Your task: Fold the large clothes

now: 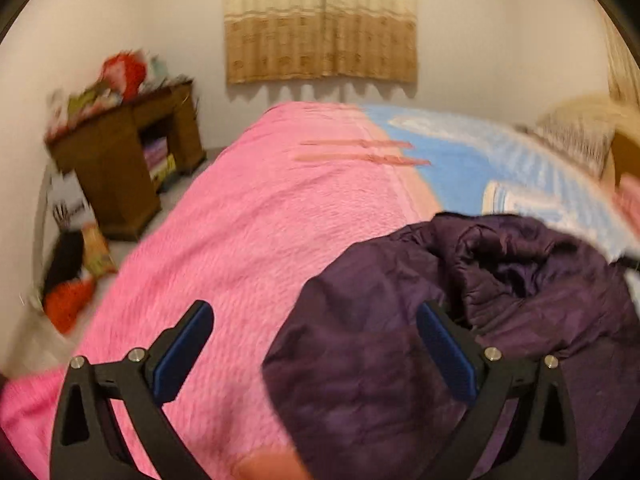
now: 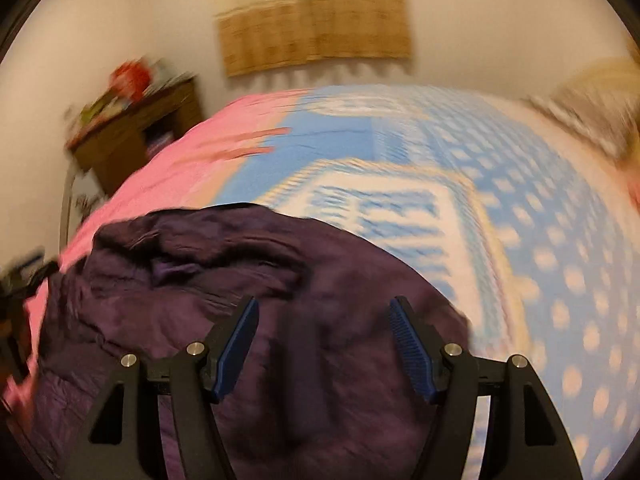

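Observation:
A large dark purple quilted jacket (image 1: pixel 460 312) lies crumpled on the bed; it also shows in the right wrist view (image 2: pixel 248 288). My left gripper (image 1: pixel 316 316) is open and empty, hovering over the jacket's left edge and the pink bedspread (image 1: pixel 248 216). My right gripper (image 2: pixel 324 312) is open and empty, just above the jacket's near right part. The left gripper's body shows at the far left of the right wrist view (image 2: pixel 20 280). Both views are motion-blurred.
The bed has a pink spread on the left and a blue-and-white patterned blanket (image 2: pixel 500 208) on the right. A cluttered wooden desk (image 1: pixel 128 152) stands by the far left wall. A pillow (image 1: pixel 576 140) lies at the far right. A curtain (image 1: pixel 320 20) hangs behind.

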`<state>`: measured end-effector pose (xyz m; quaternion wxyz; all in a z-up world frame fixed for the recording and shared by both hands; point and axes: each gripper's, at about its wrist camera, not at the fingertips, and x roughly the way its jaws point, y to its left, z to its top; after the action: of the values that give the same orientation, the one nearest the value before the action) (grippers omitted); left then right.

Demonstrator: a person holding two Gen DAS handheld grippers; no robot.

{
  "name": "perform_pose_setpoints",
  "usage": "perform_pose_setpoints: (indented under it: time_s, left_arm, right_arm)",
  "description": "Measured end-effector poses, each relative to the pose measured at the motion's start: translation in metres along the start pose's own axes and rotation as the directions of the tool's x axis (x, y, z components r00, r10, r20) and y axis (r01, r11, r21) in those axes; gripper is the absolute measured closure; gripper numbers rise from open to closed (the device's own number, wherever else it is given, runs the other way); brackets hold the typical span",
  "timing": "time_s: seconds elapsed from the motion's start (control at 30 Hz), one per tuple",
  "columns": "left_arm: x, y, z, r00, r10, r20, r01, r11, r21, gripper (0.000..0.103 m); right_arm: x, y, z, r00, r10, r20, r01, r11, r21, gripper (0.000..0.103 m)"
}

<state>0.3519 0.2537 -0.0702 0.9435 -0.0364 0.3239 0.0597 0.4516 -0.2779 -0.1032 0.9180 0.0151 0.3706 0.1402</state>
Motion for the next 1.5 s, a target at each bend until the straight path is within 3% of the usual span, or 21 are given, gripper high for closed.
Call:
perform_pose_setpoints:
  time_s: [0.07, 0.2, 0.23, 0.3, 0.33, 0.47, 0.57, 0.7, 0.8, 0.9, 1.03, 1.3, 1.5]
  left_arm:
    - [-0.007, 0.009, -0.008, 1.000, -0.015, -0.025, 0.014, 0.999, -0.040, 0.000]
    - [-0.017, 0.000, -0.031, 0.995, -0.090, -0.040, 0.087, 0.993, -0.075, 0.000]
    - [-0.016, -0.004, -0.037, 0.997, -0.067, -0.047, 0.065, 0.997, -0.046, 0.000]
    - [0.002, -0.014, -0.053, 0.992, 0.086, -0.093, -0.081, 0.995, 0.058, 0.000]
    - [0.008, -0.015, -0.060, 0.988, 0.104, -0.115, -0.096, 0.992, 0.076, 0.000]
    - [0.024, -0.004, -0.065, 0.983, 0.080, -0.168, -0.079, 0.997, 0.016, 0.000]
    - [0.037, 0.001, -0.063, 0.979, 0.043, -0.200, -0.049, 0.999, -0.023, 0.000]
    - [0.035, 0.004, -0.061, 0.979, 0.034, -0.199, -0.040, 0.999, -0.026, 0.000]
    - [-0.004, 0.018, -0.062, 0.985, 0.040, -0.165, -0.060, 0.991, -0.117, 0.000]
    - [-0.045, 0.023, -0.068, 0.995, -0.016, -0.098, -0.002, 0.983, -0.181, 0.000]
    - [-0.088, 0.012, -0.085, 0.997, -0.035, -0.066, 0.026, 0.991, -0.131, 0.000]
    - [-0.132, -0.004, -0.129, 0.980, -0.176, -0.089, 0.163, 0.977, -0.136, 0.000]
    - [-0.158, -0.015, -0.161, 0.976, -0.195, -0.094, 0.186, 0.978, -0.094, 0.000]
  right_arm:
    - [-0.002, -0.015, -0.011, 1.000, 0.012, -0.024, -0.011, 0.999, 0.051, 0.035]
    - [-0.007, -0.013, -0.030, 0.999, 0.042, -0.026, -0.041, 0.999, 0.030, 0.035]
    - [-0.007, -0.010, -0.034, 0.999, 0.043, -0.026, -0.043, 0.999, 0.014, 0.035]
    - [-0.002, -0.004, -0.041, 0.999, 0.015, -0.047, -0.016, 1.000, -0.025, 0.035]
    - [0.001, -0.001, -0.045, 0.999, 0.006, -0.051, -0.008, 0.999, -0.044, 0.035]
    - [0.008, -0.005, -0.058, 0.998, -0.003, -0.060, -0.001, 0.998, -0.064, 0.035]
    - [0.018, -0.014, -0.061, 0.996, 0.032, -0.084, -0.033, 0.999, -0.017, 0.034]
    - [0.021, -0.013, -0.062, 0.995, 0.029, -0.097, -0.031, 0.999, -0.019, 0.033]
    - [0.003, -0.015, -0.057, 0.995, 0.027, -0.092, -0.028, 1.000, -0.006, 0.033]
    - [-0.036, -0.026, -0.064, 0.992, 0.126, -0.029, -0.122, 0.986, 0.113, 0.033]
    - [-0.078, -0.027, -0.082, 0.990, 0.144, -0.005, -0.142, 0.981, 0.129, 0.033]
    - [-0.130, -0.021, -0.136, 0.986, 0.159, -0.053, -0.153, 0.984, 0.095, 0.032]
    - [-0.159, -0.019, -0.183, 0.986, 0.149, -0.078, -0.143, 0.986, 0.079, 0.033]
